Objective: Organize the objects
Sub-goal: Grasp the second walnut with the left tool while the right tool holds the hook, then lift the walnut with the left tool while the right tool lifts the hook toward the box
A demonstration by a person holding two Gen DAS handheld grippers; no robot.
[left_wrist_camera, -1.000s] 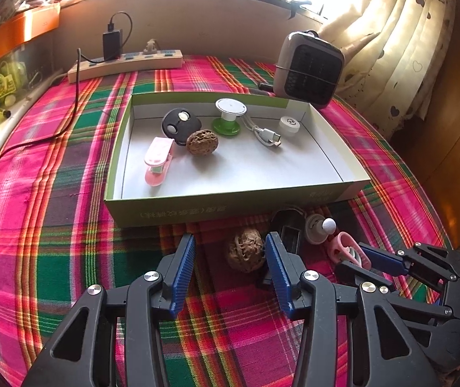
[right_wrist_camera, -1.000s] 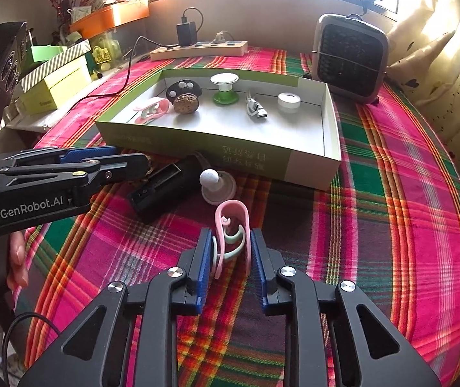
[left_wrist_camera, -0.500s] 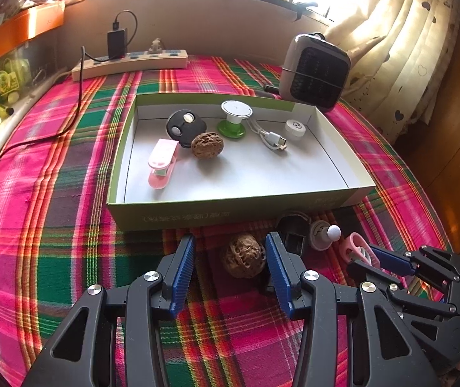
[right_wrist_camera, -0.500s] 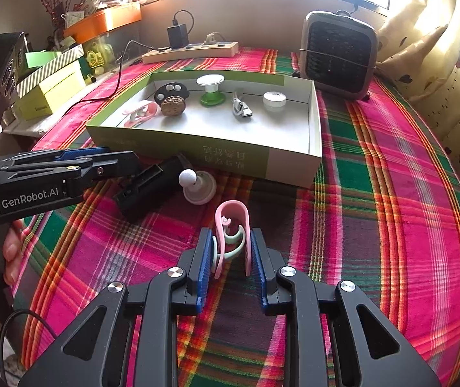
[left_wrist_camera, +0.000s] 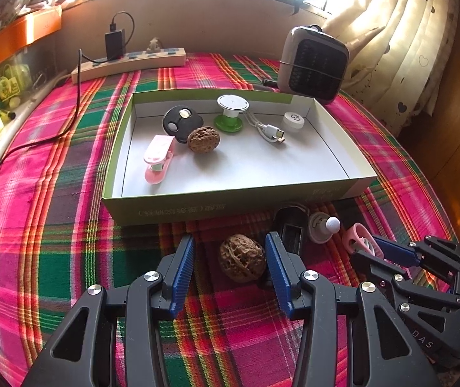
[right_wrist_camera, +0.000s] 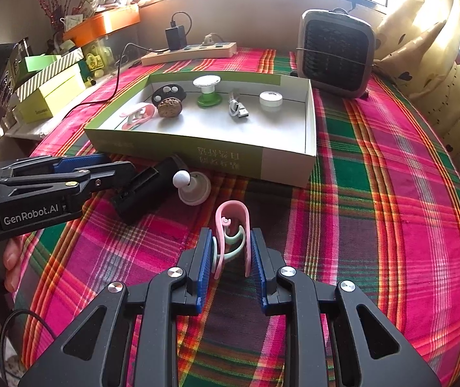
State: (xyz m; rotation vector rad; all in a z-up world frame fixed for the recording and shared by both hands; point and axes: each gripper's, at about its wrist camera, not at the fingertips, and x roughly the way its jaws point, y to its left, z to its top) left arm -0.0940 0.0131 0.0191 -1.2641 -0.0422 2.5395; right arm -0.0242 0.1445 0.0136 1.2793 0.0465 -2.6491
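A brown walnut (left_wrist_camera: pixel 242 257) lies on the plaid cloth between the blue pads of my left gripper (left_wrist_camera: pixel 230 239). Its jaws are closing; the right pad is at the shell, and a gap shows at the left pad. My right gripper (right_wrist_camera: pixel 231 242) is shut on a pink and mint clip (right_wrist_camera: pixel 232 222), low over the cloth. A black block (right_wrist_camera: pixel 146 187) and a white knobbed base (right_wrist_camera: pixel 193 187) lie between the grippers. Behind them, the green cardboard box (left_wrist_camera: pixel 230 204) holds a second walnut (left_wrist_camera: pixel 203 139), a pink clip (left_wrist_camera: pixel 159 158), a green spool (left_wrist_camera: pixel 231 113) and a cable (left_wrist_camera: pixel 268 130).
A small heater (left_wrist_camera: pixel 312 64) stands behind the box's right corner. A power strip (left_wrist_camera: pixel 130 63) with a charger lies along the back wall, its cord trailing left. Boxes (right_wrist_camera: pixel 49 93) are stacked at the left edge, and curtains hang on the right.
The left gripper's pads have drawn a little closer around the walnut. The right gripper still clamps the pink clip and has barely shifted.
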